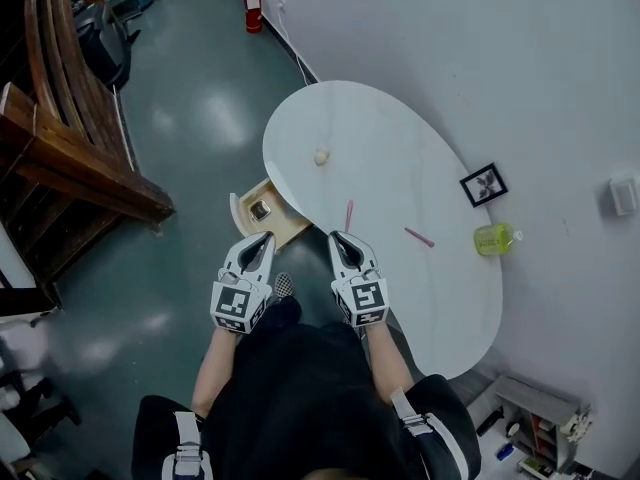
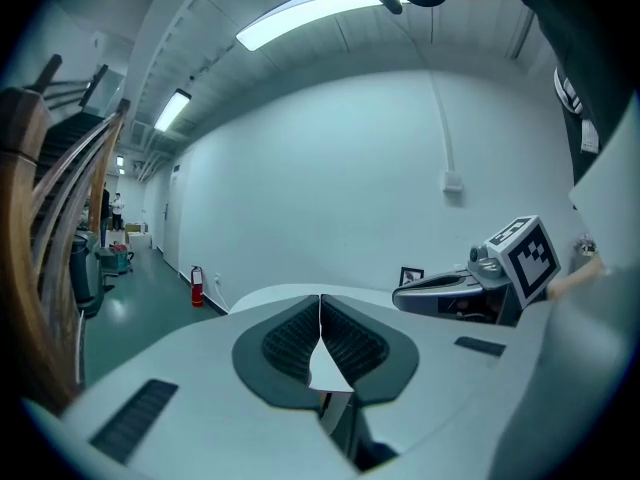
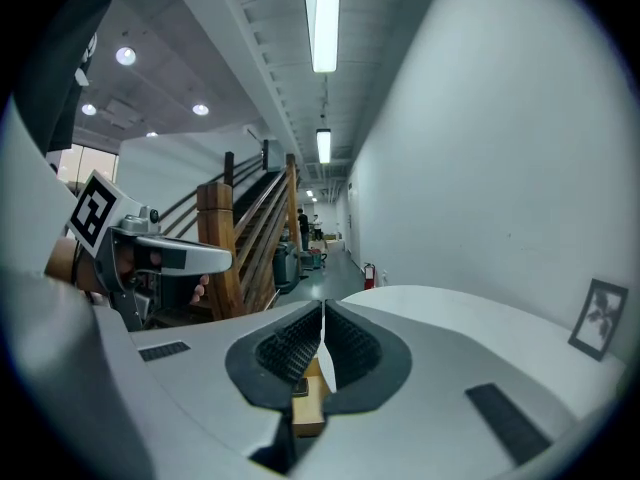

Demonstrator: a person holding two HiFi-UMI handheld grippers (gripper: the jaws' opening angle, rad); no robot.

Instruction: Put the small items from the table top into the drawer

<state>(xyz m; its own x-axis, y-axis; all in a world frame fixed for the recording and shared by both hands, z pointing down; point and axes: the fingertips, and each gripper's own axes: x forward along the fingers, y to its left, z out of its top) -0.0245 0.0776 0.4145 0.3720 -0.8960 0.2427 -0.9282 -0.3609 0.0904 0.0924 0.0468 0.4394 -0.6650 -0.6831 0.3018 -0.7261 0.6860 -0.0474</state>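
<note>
A white oval table (image 1: 430, 298) carries a small beige lump (image 1: 321, 156), two pink sticks (image 1: 349, 215) (image 1: 419, 237) and a yellow-green bottle (image 1: 495, 238). At the table's left edge a wooden drawer (image 1: 285, 226) stands pulled out, with a small dark-and-silver item (image 1: 260, 209) inside. My left gripper (image 1: 267, 236) hovers shut and empty just before the drawer. My right gripper (image 1: 336, 236) is shut and empty over the table's near edge, short of the nearer pink stick. In the right gripper view the drawer (image 3: 310, 403) shows below the shut right gripper (image 3: 323, 313).
A black picture frame (image 1: 484, 184) leans against the wall on the table's far side. A wooden staircase (image 1: 70, 158) rises at the left across the green floor. A red fire extinguisher (image 1: 253, 9) stands by the wall. A low shelf (image 1: 535, 423) sits at the lower right.
</note>
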